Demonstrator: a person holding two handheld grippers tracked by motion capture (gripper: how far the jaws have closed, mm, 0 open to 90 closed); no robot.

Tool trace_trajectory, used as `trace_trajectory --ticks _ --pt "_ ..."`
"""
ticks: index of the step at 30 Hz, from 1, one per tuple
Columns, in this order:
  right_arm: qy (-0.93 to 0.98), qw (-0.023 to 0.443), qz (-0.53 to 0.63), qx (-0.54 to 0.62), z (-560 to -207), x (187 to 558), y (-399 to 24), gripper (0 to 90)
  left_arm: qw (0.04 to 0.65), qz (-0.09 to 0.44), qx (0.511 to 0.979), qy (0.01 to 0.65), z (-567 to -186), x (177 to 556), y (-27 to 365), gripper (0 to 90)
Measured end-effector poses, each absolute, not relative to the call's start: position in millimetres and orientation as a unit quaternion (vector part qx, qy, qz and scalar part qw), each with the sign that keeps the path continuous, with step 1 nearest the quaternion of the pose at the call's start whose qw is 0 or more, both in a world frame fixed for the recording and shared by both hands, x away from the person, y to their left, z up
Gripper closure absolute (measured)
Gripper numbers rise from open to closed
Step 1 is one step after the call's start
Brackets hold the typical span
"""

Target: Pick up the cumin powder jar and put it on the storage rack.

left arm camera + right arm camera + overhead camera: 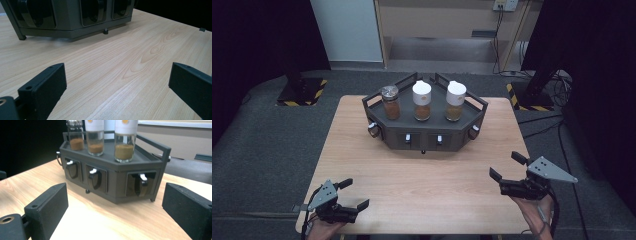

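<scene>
A dark grey angular rack [427, 137] stands at the far middle of the wooden table [422, 180]. Three spice jars stand on its top: a metal-lidded jar [390, 102] at the left, a white-capped jar [422, 100] in the middle, another white-capped jar [455, 101] at the right. All hold brown powder. The rack's front [112, 182] has small handles with white tips. My left gripper [354, 194] rests open near the table's front left corner, nothing between its jaws. My right gripper [507, 166] is open at the front right, aimed at the rack [140, 162], well short of it.
Grey carpet surrounds the table. Black stands with yellow-striped bases [302, 92] sit at the far left and far right. Cables [557, 85] lie on the floor at the far right. Bare tabletop [130, 57] lies between the grippers and the rack.
</scene>
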State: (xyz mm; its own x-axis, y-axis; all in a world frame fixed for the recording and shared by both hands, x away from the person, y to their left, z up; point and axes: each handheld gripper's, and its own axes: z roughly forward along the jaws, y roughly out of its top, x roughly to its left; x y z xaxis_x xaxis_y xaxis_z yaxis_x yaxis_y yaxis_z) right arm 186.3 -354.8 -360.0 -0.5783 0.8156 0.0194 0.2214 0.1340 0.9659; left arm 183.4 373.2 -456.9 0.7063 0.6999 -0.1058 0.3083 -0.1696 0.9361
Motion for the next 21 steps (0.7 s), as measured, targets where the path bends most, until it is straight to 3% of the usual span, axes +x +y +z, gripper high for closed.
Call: trace_trajectory --ticks 21 --pt "0.689 0.289 0.545 0.382 -413.3 152.0 -369.6 6.6 0.548 0.179 0.744 0.338 -456.7 182.8 373.1 0.1"
